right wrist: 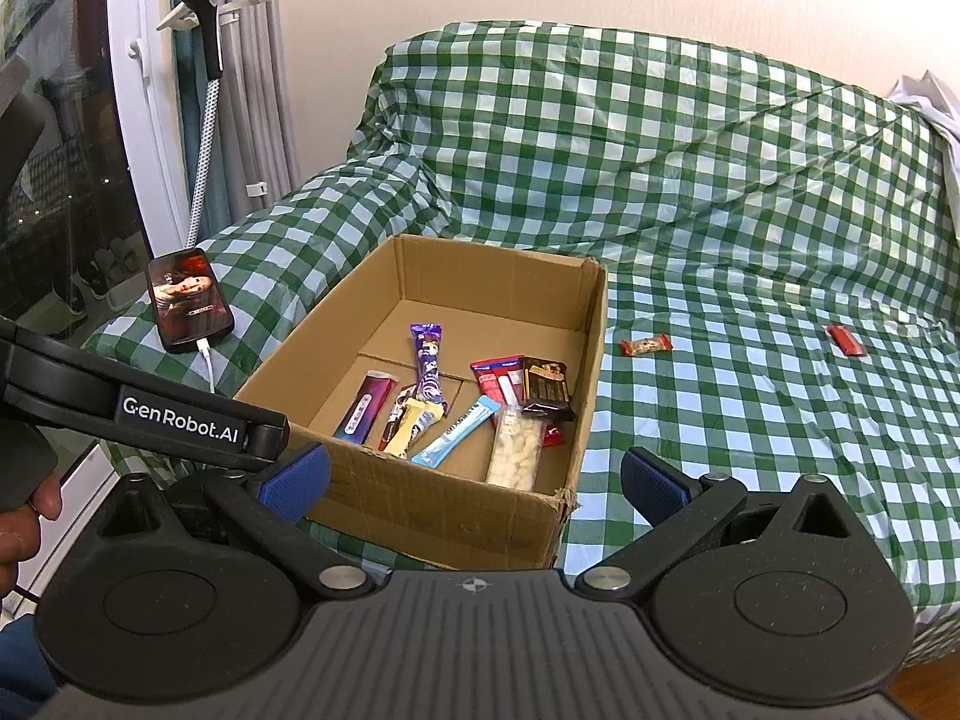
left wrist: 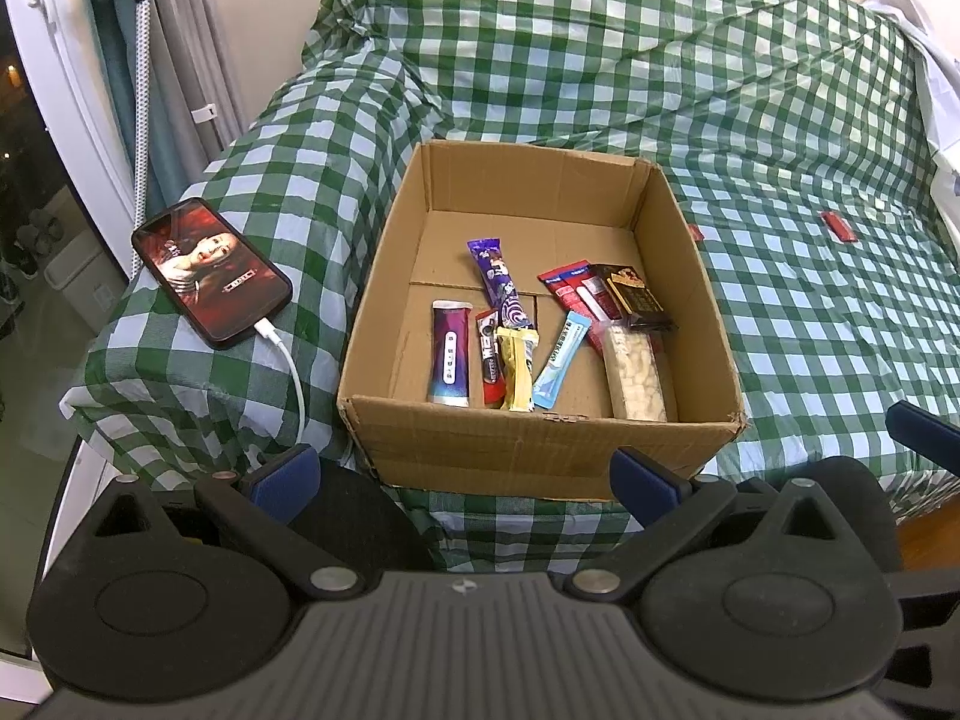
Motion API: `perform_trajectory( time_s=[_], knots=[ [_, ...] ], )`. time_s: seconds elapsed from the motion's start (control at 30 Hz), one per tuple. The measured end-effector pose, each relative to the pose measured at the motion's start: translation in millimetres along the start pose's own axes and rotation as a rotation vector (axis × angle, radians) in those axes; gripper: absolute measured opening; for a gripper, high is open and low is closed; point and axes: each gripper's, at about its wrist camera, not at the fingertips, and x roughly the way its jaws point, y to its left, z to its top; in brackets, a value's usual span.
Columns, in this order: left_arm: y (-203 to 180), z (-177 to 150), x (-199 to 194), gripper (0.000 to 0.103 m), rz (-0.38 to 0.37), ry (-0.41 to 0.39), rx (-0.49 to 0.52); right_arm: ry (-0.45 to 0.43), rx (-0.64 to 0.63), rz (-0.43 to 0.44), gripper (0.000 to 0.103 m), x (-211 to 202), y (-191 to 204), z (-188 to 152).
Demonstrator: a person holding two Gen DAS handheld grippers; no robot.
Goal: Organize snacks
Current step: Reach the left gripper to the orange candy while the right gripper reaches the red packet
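Note:
An open cardboard box [left wrist: 540, 438] [right wrist: 576, 360] sits on the green-checked sofa cover and holds several snack packets, among them a purple wafer stick [left wrist: 498, 288] [right wrist: 427, 369], a clear pack of white puffs [left wrist: 636, 375] [right wrist: 516, 447] and a dark chocolate pack [left wrist: 636, 297] [right wrist: 546, 390]. Two small red snacks lie loose on the cover right of the box: one near it [right wrist: 645, 346] [left wrist: 696, 232], one farther right [right wrist: 845, 340] [left wrist: 839, 225]. My left gripper [left wrist: 465, 474] is open and empty, just in front of the box. My right gripper [right wrist: 474, 480] is open and empty, at the box's near right corner.
A phone [left wrist: 210, 270] [right wrist: 189, 298] on a white charging cable lies on the sofa arm left of the box. A garment steamer and curtain [right wrist: 207, 60] stand by the window at left. The left gripper's body [right wrist: 144, 408] crosses the right wrist view's left side. White cloth [right wrist: 927, 102] lies at far right.

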Motion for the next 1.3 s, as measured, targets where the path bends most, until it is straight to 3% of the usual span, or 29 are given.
perform_trajectory(
  time_s=[0.37,0.6,1.0,1.3],
  knots=[
    [-31,24,17,0.103,-0.005,0.027,0.06,0.025,0.087,-0.005,0.102,20,-31,-6],
    [-82,54,28,0.103,-0.037,0.008,0.157,0.008,0.172,-0.074,0.102,28,-83,-1],
    [-191,117,82,0.103,-0.103,0.018,0.296,0.007,0.279,-0.244,0.102,63,-215,9],
    [-278,190,192,0.103,-0.112,0.082,0.402,-0.034,0.314,-0.377,0.102,140,-354,39]
  ],
)
